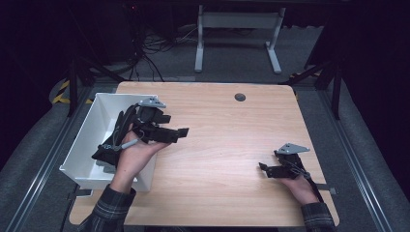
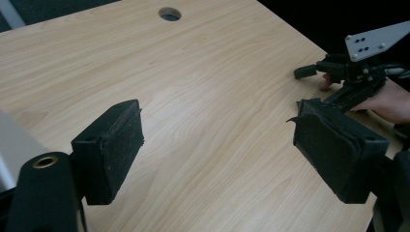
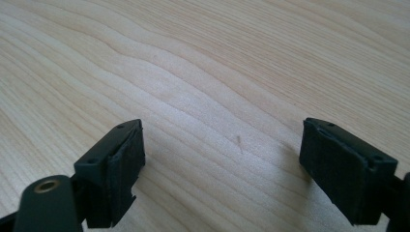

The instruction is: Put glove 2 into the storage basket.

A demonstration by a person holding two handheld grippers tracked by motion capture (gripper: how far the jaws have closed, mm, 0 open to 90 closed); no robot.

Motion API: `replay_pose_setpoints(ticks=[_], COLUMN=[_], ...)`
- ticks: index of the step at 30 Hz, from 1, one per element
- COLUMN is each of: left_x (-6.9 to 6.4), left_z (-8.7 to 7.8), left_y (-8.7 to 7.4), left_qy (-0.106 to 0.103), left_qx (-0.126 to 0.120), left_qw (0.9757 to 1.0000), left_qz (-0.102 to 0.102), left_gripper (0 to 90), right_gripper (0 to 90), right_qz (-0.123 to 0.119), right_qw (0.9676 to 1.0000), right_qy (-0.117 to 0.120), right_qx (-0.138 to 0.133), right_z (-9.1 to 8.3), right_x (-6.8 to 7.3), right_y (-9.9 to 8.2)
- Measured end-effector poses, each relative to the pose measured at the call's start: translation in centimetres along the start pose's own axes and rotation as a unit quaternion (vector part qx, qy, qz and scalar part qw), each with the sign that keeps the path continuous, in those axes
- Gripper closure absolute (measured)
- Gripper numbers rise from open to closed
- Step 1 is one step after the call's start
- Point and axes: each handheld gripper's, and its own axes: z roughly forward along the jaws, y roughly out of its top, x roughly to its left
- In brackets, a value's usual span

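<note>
Wooden counter lies bare; left gripper hangs released beside the white bin, right gripper rests released; best approach low, squarely.

I see bare table between my grippers, free passage; white bin walls block the left edge.
</note>
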Motion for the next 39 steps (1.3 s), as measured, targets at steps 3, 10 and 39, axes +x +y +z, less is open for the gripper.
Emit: replay_pose_setpoints(ticks=[3, 10, 39], left_x=[-0.6, -2.0, -3.9], left_z=[0.8, 3.5, 12.4], left_y=[0.0, 0.1, -4.1], left_qy=[-0.007, -0.028, -0.057], left_qx=[0.004, 0.007, 0.051], left_qw=[0.9999, 0.9992, 0.9919], left_qz=[0.007, 0.027, 0.101], left_gripper=[18.8, 18.9, 18.4], right_gripper=[16.5, 16.5, 16.5], right_qz=[0.000, 0.000, -0.002], right_qw=[1.0000, 1.0000, 1.0000], right_qy=[0.000, 0.000, 0.002], right_qx=[0.000, 0.000, 0.000], right_z=[0.0, 0.0, 0.0], right_x=[0.0, 0.0, 0.0], right_y=[0.0, 0.0, 0.0])
